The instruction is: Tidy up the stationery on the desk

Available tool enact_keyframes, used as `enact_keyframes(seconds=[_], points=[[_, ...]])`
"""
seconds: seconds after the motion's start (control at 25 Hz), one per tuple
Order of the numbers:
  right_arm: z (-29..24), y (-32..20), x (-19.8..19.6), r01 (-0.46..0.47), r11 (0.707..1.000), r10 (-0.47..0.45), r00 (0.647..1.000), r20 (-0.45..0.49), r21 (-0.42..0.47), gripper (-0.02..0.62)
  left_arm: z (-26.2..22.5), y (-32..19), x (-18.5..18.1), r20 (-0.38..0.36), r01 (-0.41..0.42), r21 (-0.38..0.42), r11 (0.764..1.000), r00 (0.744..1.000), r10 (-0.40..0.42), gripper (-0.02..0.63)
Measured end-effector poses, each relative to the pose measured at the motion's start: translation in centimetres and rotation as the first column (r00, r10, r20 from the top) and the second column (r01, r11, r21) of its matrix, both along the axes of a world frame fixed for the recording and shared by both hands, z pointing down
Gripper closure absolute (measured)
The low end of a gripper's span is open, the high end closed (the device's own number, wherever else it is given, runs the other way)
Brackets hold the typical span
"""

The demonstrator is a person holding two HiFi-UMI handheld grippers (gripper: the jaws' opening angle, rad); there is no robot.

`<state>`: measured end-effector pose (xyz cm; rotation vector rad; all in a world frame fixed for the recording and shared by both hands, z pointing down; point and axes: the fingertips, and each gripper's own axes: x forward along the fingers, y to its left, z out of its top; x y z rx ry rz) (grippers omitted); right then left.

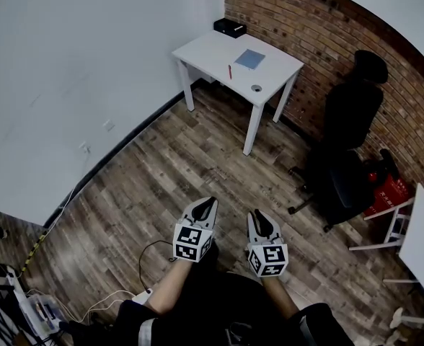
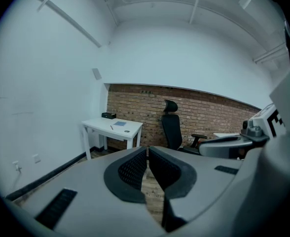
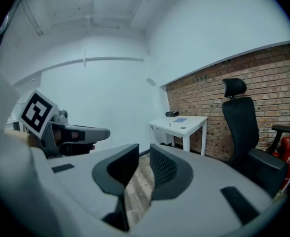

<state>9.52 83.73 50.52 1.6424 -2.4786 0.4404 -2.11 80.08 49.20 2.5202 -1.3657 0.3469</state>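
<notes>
Your left gripper (image 1: 210,202) has its jaws together on nothing, your right gripper (image 1: 255,215) keeps a narrow empty gap, both well apart from the white desk (image 1: 205,49) with, probably, a red pen (image 1: 230,71).

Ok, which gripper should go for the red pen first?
Right, marginally: both hang about equally far from the desk, but the right gripper has its fingers apart and empty, while the left gripper is shut.
</notes>
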Motion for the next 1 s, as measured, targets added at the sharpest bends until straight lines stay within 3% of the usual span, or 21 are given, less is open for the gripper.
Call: enact_keyframes(seconds=[0.56,1.0], points=[[-0.8,-14.8,-5.4,-0.063,0.998,0.063,0.998,-0.030,-0.007,0.537,-0.5,-14.6,-6.5,-0.018,-0.038,0.006,0.999,0.999,0.038,0.581],[-0.7,-20.9,-9.2,-0.087,0.996,0.086,0.996,-0.035,-0.010,0.537,-0.4,-21.0,-10.7,-0.003,-0.057,0.008,0.998,0.998,0.057,0.581]])
